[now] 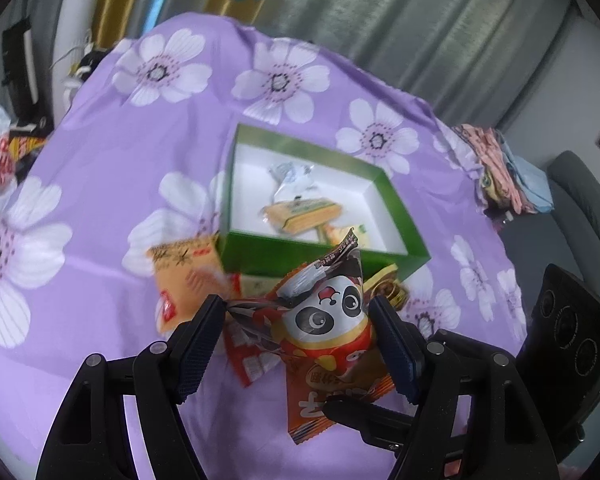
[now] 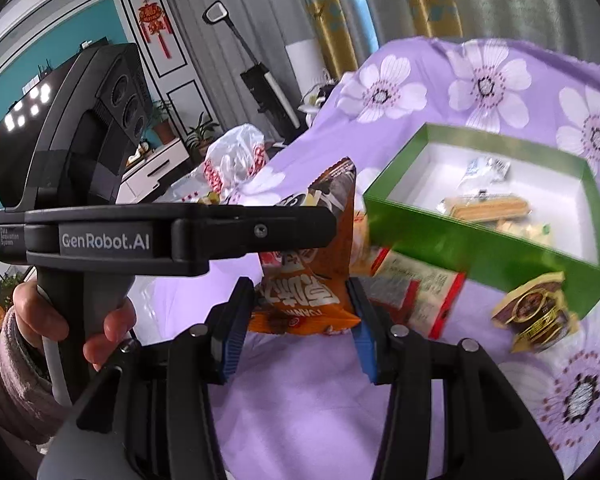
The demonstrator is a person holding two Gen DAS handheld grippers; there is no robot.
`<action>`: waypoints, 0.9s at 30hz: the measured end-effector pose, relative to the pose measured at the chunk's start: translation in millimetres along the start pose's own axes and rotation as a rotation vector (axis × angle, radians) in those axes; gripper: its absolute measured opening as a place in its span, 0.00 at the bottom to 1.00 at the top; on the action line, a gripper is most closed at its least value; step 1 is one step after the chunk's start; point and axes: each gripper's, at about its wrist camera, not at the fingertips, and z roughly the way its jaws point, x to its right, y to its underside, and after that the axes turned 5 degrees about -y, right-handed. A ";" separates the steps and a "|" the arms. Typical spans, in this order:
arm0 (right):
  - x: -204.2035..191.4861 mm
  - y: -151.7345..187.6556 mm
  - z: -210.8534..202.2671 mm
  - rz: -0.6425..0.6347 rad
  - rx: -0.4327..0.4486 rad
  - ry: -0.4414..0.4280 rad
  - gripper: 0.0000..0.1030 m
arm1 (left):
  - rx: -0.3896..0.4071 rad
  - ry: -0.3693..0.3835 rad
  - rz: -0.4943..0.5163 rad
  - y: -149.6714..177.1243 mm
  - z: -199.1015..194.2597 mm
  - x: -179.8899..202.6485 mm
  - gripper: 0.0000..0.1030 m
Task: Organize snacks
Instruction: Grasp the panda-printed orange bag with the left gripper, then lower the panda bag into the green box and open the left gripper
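Observation:
My left gripper [image 1: 300,316] is shut on a panda-print snack bag [image 1: 324,304] and holds it above the purple flowered cloth, just in front of the green box [image 1: 320,254]. My right gripper [image 2: 302,300] is shut on an orange snack bag [image 2: 312,264], lifted left of the green box [image 2: 480,248]. The box holds several wrapped snacks, among them a yellow biscuit pack [image 1: 300,210]. Loose packets lie on the cloth before the box: an orange one [image 1: 184,268], a red and white one [image 2: 412,288] and a small brown and gold one [image 2: 536,316].
The left gripper's body [image 2: 160,236] crosses the right wrist view at mid left. A white plastic bag [image 2: 236,160] lies at the cloth's far left. Folded clothes [image 1: 500,168] sit at the cloth's right edge, with a grey chair [image 1: 580,216] beyond.

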 end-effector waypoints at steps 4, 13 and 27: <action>8.7 -8.3 -8.7 -0.006 0.027 0.021 0.46 | 0.012 0.012 0.020 -13.7 6.0 9.5 0.72; 39.0 -28.5 -13.5 -0.012 0.050 0.069 0.46 | 0.012 0.039 0.033 -44.5 33.5 22.7 0.72; 107.2 -57.0 2.8 0.025 0.030 0.127 0.46 | -0.063 0.081 0.000 -84.7 106.1 28.2 0.72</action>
